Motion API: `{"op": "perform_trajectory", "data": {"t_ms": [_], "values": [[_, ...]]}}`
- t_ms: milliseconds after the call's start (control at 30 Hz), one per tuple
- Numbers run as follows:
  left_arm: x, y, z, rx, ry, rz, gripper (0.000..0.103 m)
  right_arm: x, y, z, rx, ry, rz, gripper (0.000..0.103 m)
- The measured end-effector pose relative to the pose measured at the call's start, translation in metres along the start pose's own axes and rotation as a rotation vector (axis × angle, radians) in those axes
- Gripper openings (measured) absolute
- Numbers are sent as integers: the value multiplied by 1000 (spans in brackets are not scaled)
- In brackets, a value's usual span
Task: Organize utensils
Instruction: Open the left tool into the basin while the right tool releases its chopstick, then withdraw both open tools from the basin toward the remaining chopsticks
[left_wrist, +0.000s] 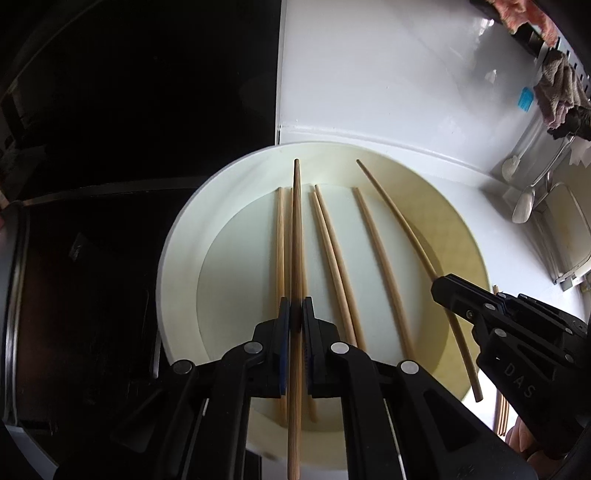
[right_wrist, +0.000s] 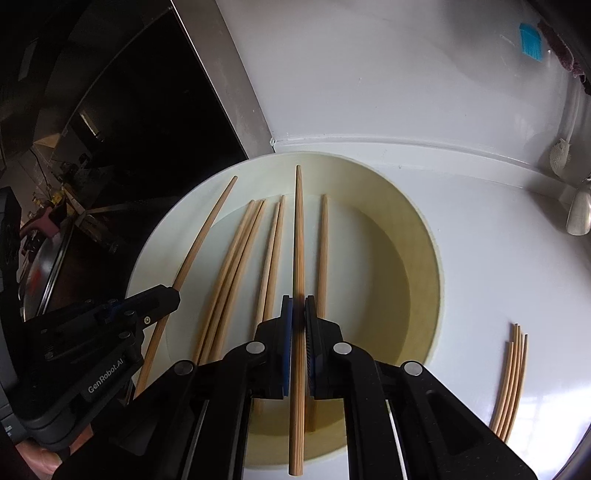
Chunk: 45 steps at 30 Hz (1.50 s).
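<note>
Both grippers hang over a wide cream bowl that fills the middle of each view, tilted steeply downward with their fingers pointing toward the top of the frame.

In the left wrist view, the left gripper rises from the bottom centre with its jaws clamped on one chopstick. That stick runs straight up the frame, its tip near the bowl's far rim and its butt passing back between the black finger links. The right gripper enters from the lower right, slanted toward the upper left, and its jaws are pinched on a second chopstick that crosses the bowl's right side.

In the right wrist view that same stick stands upright at the centre of the frame.

More chopsticks lie loose on the bowl's floor, roughly side by side. A small bundle of chopsticks rests on the white counter at the lower right, apart from the bowl. A fingertip, perhaps, shows at the lower left edge under the left gripper's body.
</note>
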<state>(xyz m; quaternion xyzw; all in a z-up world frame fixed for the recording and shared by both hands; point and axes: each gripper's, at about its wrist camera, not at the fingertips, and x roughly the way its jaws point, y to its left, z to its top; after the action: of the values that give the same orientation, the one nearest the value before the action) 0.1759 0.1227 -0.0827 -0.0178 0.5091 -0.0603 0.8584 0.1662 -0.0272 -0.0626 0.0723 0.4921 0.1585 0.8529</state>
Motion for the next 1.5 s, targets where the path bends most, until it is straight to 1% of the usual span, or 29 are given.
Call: {"op": "perform_trajectory", "data": {"t_ms": [167,333,567,733,767,800,833,867,933,967,1000,1033,1067,1100,1133,1200,1300,1400,1500], "values": [[20,10,6,17,37,-18,7,24,1,4,28,59,-18,7],[40,13,9,7,74,-32,7,40,1,6,45,98,-32,7],[53,14,10,-2,111,-29,7,55,2,6,50,131,-38,7],[51,17,9,-3,110,-13,9,56,5,6,41,128,-43,8],[50,17,10,-4,106,-9,11,55,5,6,37,124,-47,9],[48,17,11,-5,102,-8,19,53,5,6,33,119,-52,12],[47,17,11,-5,92,-7,24,50,6,7,30,109,-56,13],[44,18,12,-3,83,-2,25,48,5,7,28,103,-60,13],[39,20,12,-2,70,7,33,42,4,7,34,91,-62,15],[36,21,13,-4,65,9,35,38,3,7,37,84,-63,17],[33,23,13,-5,59,13,40,34,2,6,41,76,-64,23],[29,24,13,-6,51,17,47,31,1,6,46,68,-64,26],[26,25,13,-5,41,21,53,27,-1,4,53,62,-62,27],[21,26,12,-5,28,25,67,22,-2,3,59,57,-60,27],[17,27,12,-6,11,29,76,18,-3,1,63,52,-60,27],[8,28,11,-1,-17,32,76,10,-4,-2,66,41,-62,30],[-1,28,10,13,-28,32,77,-7,-7,-9,79,22,-65,34],[-10,26,7,15,-44,26,79,-23,-11,-19,90,3,-73,41],[-19,22,2,22,-54,21,80,-35,-16,-28,103,-7,-90,41]]}}
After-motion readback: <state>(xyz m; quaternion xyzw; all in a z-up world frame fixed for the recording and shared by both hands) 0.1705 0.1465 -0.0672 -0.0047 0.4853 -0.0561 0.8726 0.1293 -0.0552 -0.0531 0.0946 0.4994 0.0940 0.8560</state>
